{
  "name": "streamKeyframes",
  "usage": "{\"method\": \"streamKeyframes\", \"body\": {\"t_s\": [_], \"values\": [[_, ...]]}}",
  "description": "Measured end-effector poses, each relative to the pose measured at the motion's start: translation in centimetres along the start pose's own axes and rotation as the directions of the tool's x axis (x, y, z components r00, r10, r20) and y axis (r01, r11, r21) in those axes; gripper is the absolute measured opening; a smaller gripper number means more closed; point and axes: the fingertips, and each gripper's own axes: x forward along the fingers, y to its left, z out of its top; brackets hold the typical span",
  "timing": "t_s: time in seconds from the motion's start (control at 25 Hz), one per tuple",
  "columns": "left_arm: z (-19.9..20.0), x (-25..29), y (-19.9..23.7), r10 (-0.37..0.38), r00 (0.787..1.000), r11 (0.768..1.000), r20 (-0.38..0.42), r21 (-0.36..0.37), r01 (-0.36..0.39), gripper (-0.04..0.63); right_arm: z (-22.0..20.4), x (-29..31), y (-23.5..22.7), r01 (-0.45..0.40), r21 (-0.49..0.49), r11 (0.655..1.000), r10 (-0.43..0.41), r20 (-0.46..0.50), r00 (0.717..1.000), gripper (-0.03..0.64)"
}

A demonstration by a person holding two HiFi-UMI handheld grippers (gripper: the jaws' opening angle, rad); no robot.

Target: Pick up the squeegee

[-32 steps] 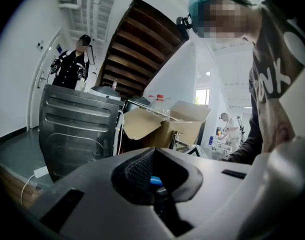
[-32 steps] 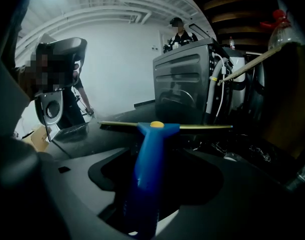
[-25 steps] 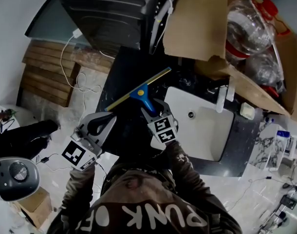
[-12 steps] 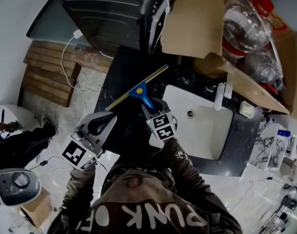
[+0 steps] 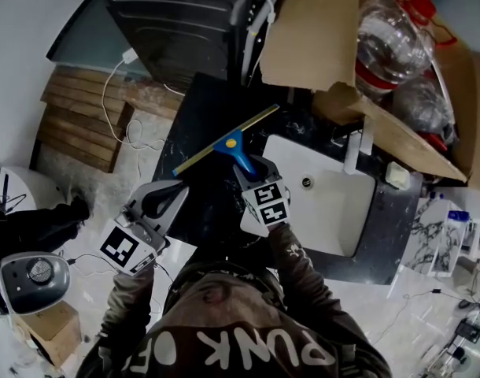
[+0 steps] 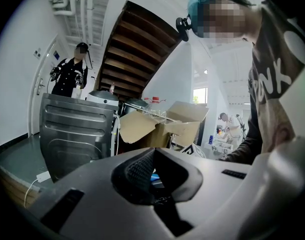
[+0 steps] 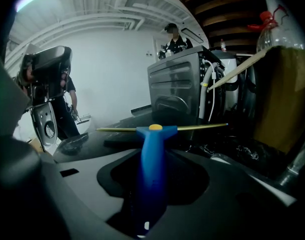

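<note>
The squeegee (image 5: 232,143) has a blue handle and a long thin yellowish blade, and it lies slantwise over the black counter (image 5: 194,109). My right gripper (image 5: 252,169) is shut on the lower end of the handle. In the right gripper view the blue handle (image 7: 151,154) runs up between the jaws to the blade across the top. My left gripper (image 5: 174,192) hangs to the left of the counter's near corner, shut and empty. In its own view the left gripper (image 6: 153,155) shows its pads closed together.
A white sink basin (image 5: 334,211) with a tap (image 5: 356,154) lies right of the squeegee. An open cardboard box (image 5: 319,38) with plastic bottles (image 5: 397,42) sits behind it. A dark ribbed appliance (image 5: 185,14) stands at the back. Wooden slats (image 5: 71,124) lie left. A person (image 6: 70,76) stands far off.
The right gripper keeps hold of the blue handle, and gripper and squeegee have shifted only slightly in the picture. The left gripper has hardly moved.
</note>
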Motion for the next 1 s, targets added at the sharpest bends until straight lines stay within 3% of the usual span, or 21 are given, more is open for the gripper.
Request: {"method": "streamKeyframes", "body": {"t_s": [0.52, 1.0], "values": [[0.9, -0.4, -2.3, -0.02, 1.0, 0.999, 0.015, 0.028, 0.02, 0.003, 4.5, -5.5, 0.9, 0.036, -0.039, 0.999, -0.03, 0.137, 0.99, 0.146], [1.4, -1.5, -3.9, -0.023, 0.999, 0.999, 0.031, 0.043, 0.021, 0.003, 9.9, -11.8, 2.1, 0.075, -0.084, 0.994, -0.049, 0.282, 0.958, 0.147]]}}
